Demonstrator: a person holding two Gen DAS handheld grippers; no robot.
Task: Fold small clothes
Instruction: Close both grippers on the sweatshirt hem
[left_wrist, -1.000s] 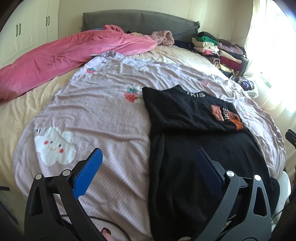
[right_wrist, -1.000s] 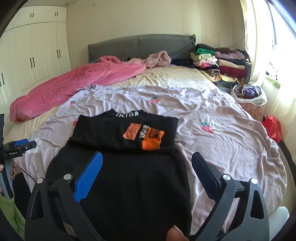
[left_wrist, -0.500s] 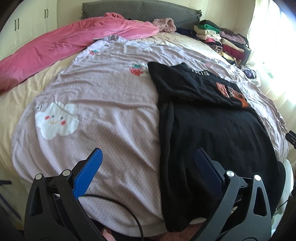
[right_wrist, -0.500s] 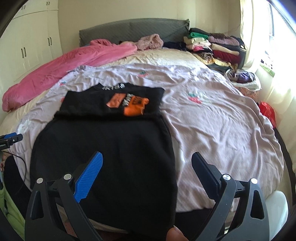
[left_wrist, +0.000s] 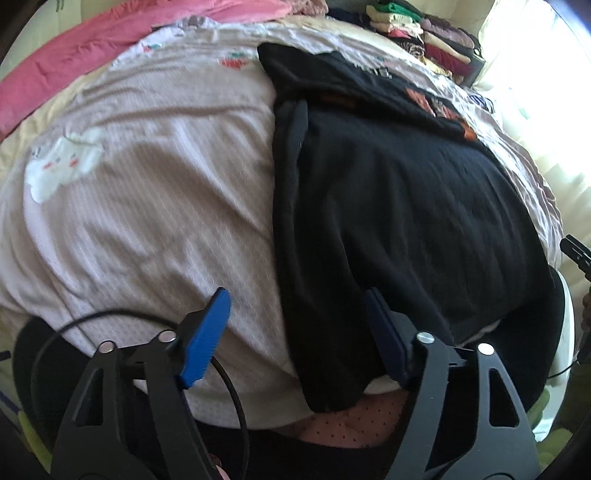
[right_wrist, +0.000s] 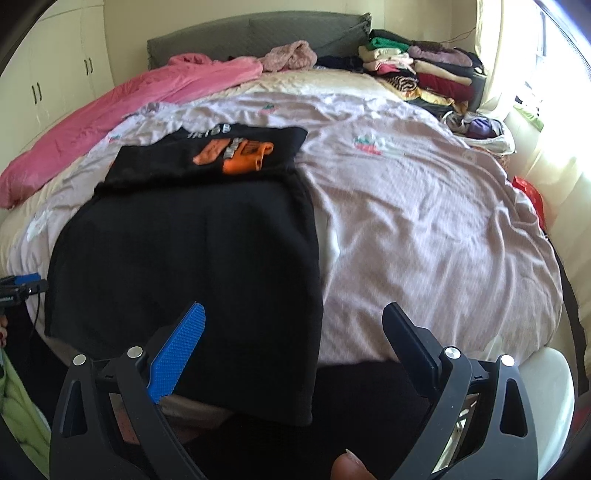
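Status: black garment (right_wrist: 184, 258) lies flat on the bed's pink sheet (right_wrist: 424, 221), near edge hanging over the bed front. A second black piece with orange print (right_wrist: 236, 155) rests at its far end, overlapping it; whether that is a folded-over part of the same item or a separate shirt cannot be told.

Left gripper (left_wrist: 295, 332): jaws spread, nothing between them, positioned over the garment's near left corner. Right gripper (right_wrist: 291, 343): jaws spread, empty, over the near right corner.

Progress, est.: early-to-mid. Garment is spread and squared; the near hem is not yet grasped. Remaining: pinch both near corners, carry hem fwd toward the print end, then fold again and move to the folded stack (right_wrist: 424, 70) at the headboard side.
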